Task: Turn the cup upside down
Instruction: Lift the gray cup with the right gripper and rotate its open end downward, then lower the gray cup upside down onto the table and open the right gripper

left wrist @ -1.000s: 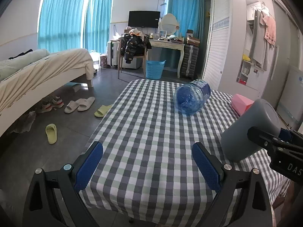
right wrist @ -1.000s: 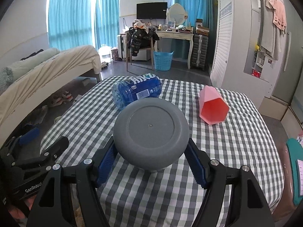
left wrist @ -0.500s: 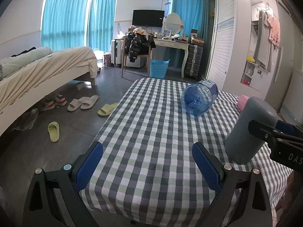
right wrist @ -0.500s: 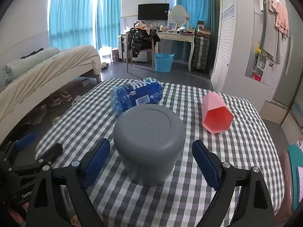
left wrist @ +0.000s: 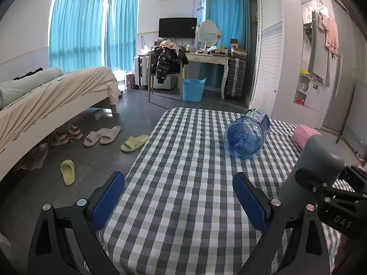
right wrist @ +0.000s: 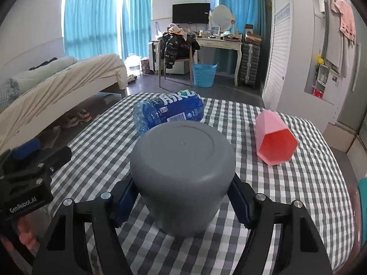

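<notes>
A grey cup (right wrist: 182, 174) stands upside down, base up, on the checked tablecloth (right wrist: 286, 194). My right gripper (right wrist: 182, 202) has its blue pads on both sides of the cup; whether they press it I cannot tell. In the left wrist view the cup (left wrist: 314, 167) is at the far right with the right gripper's black finger (left wrist: 321, 184) across it. My left gripper (left wrist: 179, 202) is open and empty above the table's near left part.
A blue water bottle (right wrist: 168, 110) lies on its side behind the cup. A pink cup (right wrist: 274, 141) lies on its side at the right. A bed (left wrist: 45, 96) and slippers (left wrist: 103, 135) are on the floor to the left.
The cup went from tilted and held above the table to standing base up on the cloth. My right gripper's jaws opened half a second ago and now sit close against the cup.
</notes>
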Motion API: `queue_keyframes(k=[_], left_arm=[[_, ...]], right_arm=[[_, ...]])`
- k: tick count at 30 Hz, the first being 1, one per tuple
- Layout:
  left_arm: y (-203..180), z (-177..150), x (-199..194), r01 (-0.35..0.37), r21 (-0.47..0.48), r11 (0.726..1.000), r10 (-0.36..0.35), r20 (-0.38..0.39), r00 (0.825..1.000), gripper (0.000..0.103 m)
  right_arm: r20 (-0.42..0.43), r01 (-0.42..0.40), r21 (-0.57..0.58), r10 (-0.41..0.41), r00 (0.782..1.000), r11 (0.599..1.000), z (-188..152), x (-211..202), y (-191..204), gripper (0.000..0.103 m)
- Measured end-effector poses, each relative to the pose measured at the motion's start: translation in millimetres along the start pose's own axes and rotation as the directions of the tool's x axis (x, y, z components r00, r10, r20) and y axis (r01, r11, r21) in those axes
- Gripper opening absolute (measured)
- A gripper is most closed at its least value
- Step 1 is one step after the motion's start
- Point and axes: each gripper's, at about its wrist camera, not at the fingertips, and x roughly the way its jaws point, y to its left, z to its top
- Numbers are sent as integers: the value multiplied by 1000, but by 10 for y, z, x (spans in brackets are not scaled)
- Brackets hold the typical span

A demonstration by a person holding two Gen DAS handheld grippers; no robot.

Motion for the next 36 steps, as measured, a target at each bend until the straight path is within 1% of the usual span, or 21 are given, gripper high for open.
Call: queue_keyframes(k=[3,6,8,12,16,21,25,26,27,28,32,36], left_arm=[[-3,-2,61,-6,1,1000,6,-12,1000,98],[4,-8,115,-9,-2,1000,9,-25,1000,98],[11,-22,153,-12,-4,1000,12,-34,999,98],[35,-27,199,-15,-13,1000,14,-47,999,98],[12,-41,235,-15,-11,1000,15,-57,998,98],[-45,-69,232,-17,-1,1000,17,-66,998,98],[-81,-69,177,-13,1,1000,13,-70,997,98],[-102,-70,144,-14,5,1000,15,-69,997,98],[-111,-73,118,-15,7,1000,16,-68,998,98],[-135,-73,73,-17,11,1000,18,-63,998,98],[-224,-53,-77,-32,28,999,33,-42,999,98],[-350,-21,-244,-32,43,999,32,-6,999,98]], right_arm=[[25,-6,8,6,1000,1000,36,18,-20,71],[36,10,-3,-9,999,1000,131,126,-37,71],[47,34,-14,-33,998,999,209,242,-51,71],[30,32,15,-32,999,999,267,406,-118,71],[45,40,-15,-39,998,999,247,393,-83,71],[53,30,4,-30,998,1000,209,373,-133,71],[51,35,-23,-34,998,999,231,394,-115,71],[35,43,-44,-41,999,998,247,419,-97,74],[-2,33,-70,-33,999,997,263,465,-76,86],[-5,26,-71,-27,1000,997,264,460,-67,94],[49,-11,-9,11,999,1000,279,205,-166,96],[127,-23,27,19,992,999,329,-232,-312,98]])
